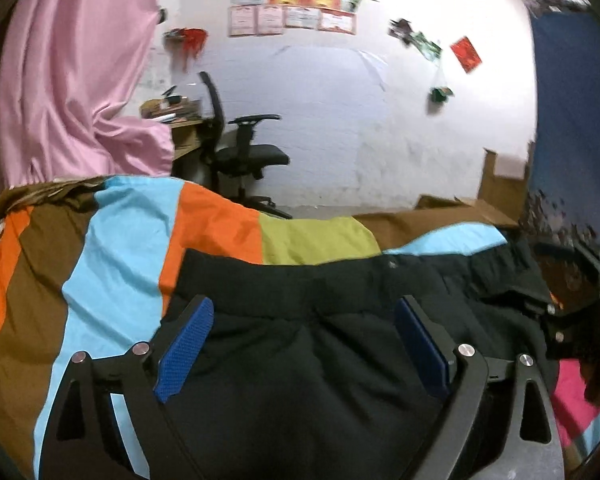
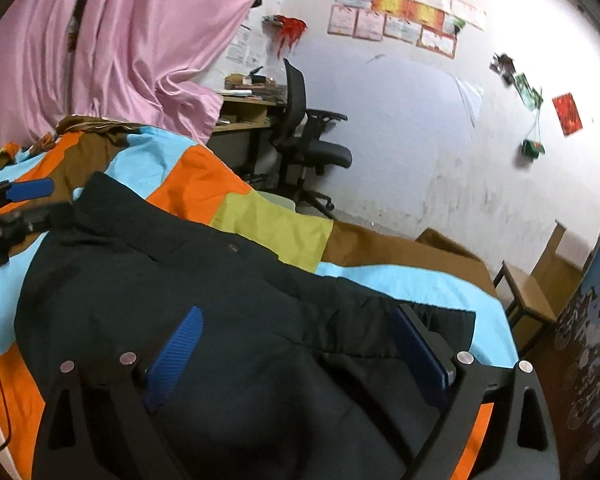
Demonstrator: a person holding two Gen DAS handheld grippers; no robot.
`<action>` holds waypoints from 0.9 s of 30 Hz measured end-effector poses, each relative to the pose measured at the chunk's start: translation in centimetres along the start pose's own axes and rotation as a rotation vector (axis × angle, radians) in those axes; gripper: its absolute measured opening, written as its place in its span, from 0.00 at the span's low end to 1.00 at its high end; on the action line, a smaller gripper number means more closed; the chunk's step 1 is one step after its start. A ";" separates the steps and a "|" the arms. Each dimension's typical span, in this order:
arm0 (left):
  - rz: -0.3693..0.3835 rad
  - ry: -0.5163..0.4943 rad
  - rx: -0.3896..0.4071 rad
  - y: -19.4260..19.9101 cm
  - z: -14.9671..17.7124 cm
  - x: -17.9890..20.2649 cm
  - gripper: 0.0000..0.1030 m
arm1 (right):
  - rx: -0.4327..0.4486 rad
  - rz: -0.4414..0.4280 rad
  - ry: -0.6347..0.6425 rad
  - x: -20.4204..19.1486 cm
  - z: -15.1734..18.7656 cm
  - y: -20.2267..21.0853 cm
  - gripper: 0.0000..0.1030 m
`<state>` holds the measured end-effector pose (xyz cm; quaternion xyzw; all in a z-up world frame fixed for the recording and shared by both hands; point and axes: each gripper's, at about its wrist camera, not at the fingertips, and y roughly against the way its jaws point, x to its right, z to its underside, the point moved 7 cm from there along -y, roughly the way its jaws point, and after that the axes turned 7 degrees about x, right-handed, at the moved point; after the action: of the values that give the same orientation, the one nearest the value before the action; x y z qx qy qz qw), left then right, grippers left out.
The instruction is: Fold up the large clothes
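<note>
A black garment (image 1: pixel 308 344) lies spread on a bed covered by a striped sheet (image 1: pixel 112 248) of orange, blue, brown and green. My left gripper (image 1: pixel 304 308) is open, its blue pads (image 1: pixel 184 344) apart just above the garment near its waistband edge. In the right wrist view the same black garment (image 2: pixel 204 288) lies across the striped sheet (image 2: pixel 268 224). My right gripper (image 2: pixel 296 320) is open over the garment's right part. The left gripper (image 2: pixel 32 200) shows at the far left edge, at the garment's left corner. The right gripper (image 1: pixel 556 312) shows at the right edge of the left wrist view.
A pink cloth (image 1: pixel 68 80) hangs at the back left. A black office chair (image 1: pixel 244 148) and a desk (image 2: pixel 244 108) stand by the white wall. Cardboard boxes (image 1: pixel 496 192) and a wooden stool (image 2: pixel 536 280) are to the right of the bed.
</note>
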<state>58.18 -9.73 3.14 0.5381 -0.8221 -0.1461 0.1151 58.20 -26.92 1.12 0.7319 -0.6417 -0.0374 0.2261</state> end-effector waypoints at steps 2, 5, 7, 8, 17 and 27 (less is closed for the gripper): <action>-0.003 -0.029 -0.016 -0.6 0.6 0.4 0.87 | 0.008 0.004 0.015 -0.2 -0.1 0.2 0.93; -0.011 -0.037 -0.062 -1.7 2.0 0.6 0.87 | 0.011 0.006 0.028 -0.4 0.0 0.2 0.94; -0.017 -0.018 -0.099 -2.8 2.9 0.6 0.87 | 0.008 0.007 0.030 -0.4 0.4 0.0 0.94; -0.030 -0.010 -0.113 -3.4 3.4 0.5 0.87 | 0.003 0.011 0.034 -0.3 0.7 -0.2 0.95; -0.157 -0.044 -0.154 -7.4 5.2 0.3 0.87 | -0.083 0.093 -0.046 3.4 6.0 -4.6 0.98; -0.184 -0.114 -0.126 -10.2 5.1 -0.3 0.87 | -0.054 0.147 -0.047 5.1 6.0 -7.3 0.98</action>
<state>65.23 -12.75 -5.34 0.5937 -0.7637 -0.2376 0.0881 63.72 -32.97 -5.83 0.6754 -0.6977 -0.0551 0.2325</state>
